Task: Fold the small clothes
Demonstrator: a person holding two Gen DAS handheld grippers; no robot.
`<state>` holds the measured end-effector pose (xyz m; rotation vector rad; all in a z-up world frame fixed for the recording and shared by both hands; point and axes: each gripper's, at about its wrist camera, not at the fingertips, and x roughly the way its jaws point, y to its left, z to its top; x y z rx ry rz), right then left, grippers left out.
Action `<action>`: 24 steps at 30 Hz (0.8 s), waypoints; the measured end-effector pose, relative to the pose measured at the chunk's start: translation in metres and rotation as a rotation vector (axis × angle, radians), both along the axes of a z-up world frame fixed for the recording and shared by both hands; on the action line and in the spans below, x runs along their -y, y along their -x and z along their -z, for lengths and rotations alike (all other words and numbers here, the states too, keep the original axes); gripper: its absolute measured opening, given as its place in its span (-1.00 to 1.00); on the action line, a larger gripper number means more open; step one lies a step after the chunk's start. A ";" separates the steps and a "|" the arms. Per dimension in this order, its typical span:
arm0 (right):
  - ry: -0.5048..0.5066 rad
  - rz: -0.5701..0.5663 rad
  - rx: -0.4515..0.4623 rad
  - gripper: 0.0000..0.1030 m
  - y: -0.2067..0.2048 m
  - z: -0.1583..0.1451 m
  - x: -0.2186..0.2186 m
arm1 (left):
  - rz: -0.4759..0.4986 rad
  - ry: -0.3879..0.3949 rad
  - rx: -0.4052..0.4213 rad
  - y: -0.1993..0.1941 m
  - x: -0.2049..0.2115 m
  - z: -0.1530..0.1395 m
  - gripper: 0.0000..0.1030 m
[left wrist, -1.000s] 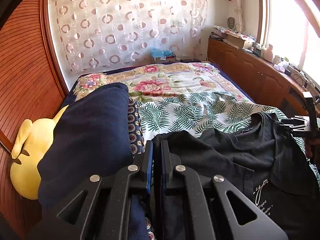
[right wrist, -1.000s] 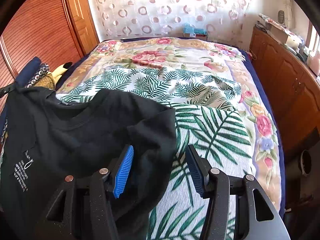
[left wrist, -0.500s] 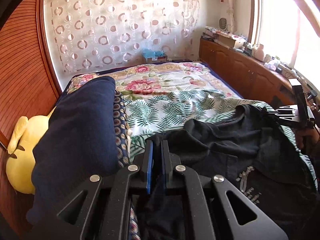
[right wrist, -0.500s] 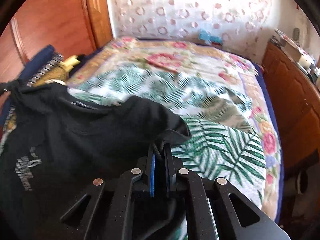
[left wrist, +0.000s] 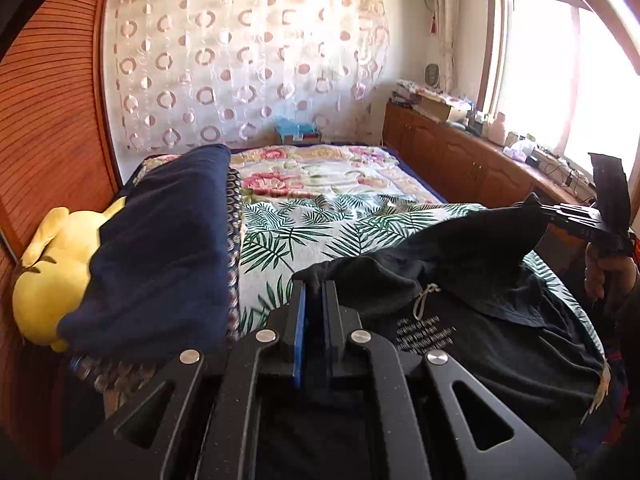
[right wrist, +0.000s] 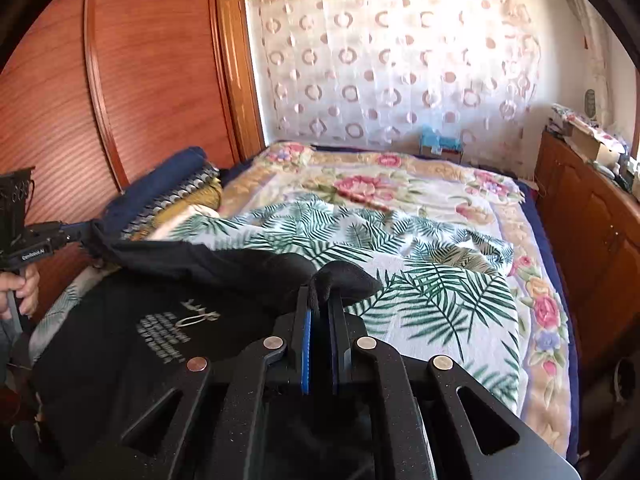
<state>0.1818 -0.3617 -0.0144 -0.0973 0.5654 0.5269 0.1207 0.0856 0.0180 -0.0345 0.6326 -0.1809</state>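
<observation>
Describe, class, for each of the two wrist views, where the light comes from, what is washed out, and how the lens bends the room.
Left wrist view: daylight floods from the window, which is blown out white; the wardrobe edge bows under fisheye distortion. Right wrist view: the curtain glows backlit; the black T-shirt loses detail in shadow, its white print slightly blurred; dark vignette fills the corners.

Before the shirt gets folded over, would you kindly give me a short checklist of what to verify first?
1. Left gripper shut on the black T-shirt: ok.
2. Right gripper shut on the T-shirt: ok.
3. Shirt's top edge lifted off the leaf-print bedspread: ok.
4. Shirt spread smooth between the grippers: not ok, it sags and creases.
5. Folded navy blanket clear of the shirt: cannot tell.
6. Bottom hem lying flat: cannot tell, out of view.
</observation>
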 end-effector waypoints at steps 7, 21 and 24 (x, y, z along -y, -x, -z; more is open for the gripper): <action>-0.103 0.013 -0.010 -0.87 0.080 0.012 0.024 | -0.029 0.071 0.025 0.067 -0.001 0.014 -0.85; -0.120 0.081 -0.085 -0.87 0.200 0.057 0.066 | -0.040 0.073 0.020 0.144 -0.010 0.030 -0.85; -0.107 0.084 -0.096 -0.87 0.219 0.052 0.070 | -0.039 0.076 0.022 0.165 -0.013 0.029 -0.85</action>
